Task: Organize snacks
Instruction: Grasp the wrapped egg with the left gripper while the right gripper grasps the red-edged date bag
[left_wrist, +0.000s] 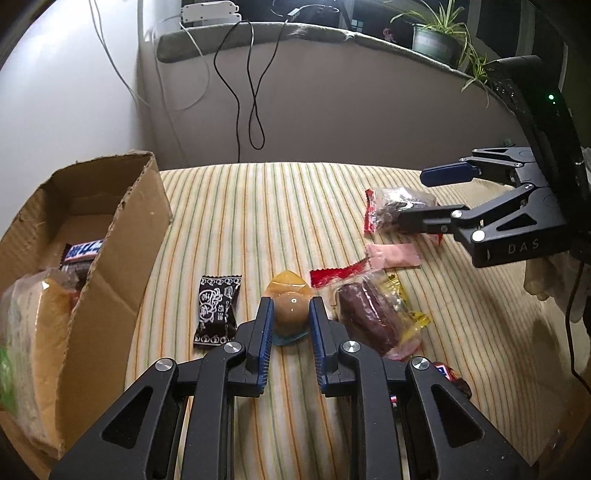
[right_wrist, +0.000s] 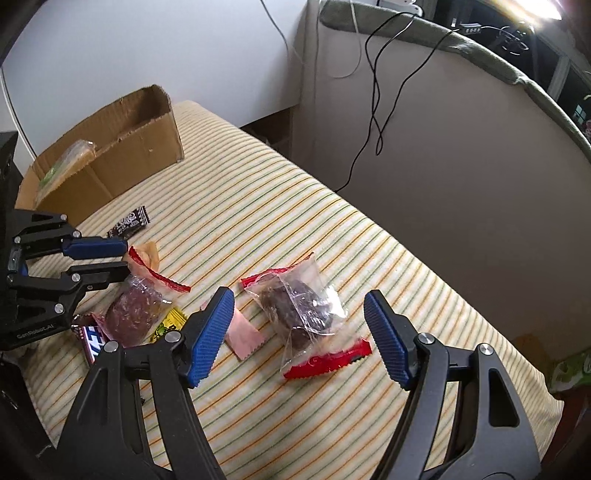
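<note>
My left gripper (left_wrist: 291, 314) is shut on a round brown snack in a clear wrapper (left_wrist: 291, 314), low over the striped cloth. A black candy packet (left_wrist: 217, 311) lies to its left and a dark purple wrapped snack (left_wrist: 373, 319) to its right. A cardboard box (left_wrist: 92, 236) at the left holds a chocolate bar (left_wrist: 82, 253) and a wrapped bread (left_wrist: 33, 332). My right gripper (right_wrist: 299, 328) is open over a clear packet with red ends (right_wrist: 301, 314), its fingers either side and above it. It also shows in the left wrist view (left_wrist: 424, 195).
A pink packet (left_wrist: 393, 255) and a red-edged wrapper (left_wrist: 338, 275) lie mid-cloth. A chocolate bar (right_wrist: 92, 341) lies at the near edge. The box (right_wrist: 110, 158) stands at the far left of the cloth. Cables (left_wrist: 255, 110) hang on the wall behind.
</note>
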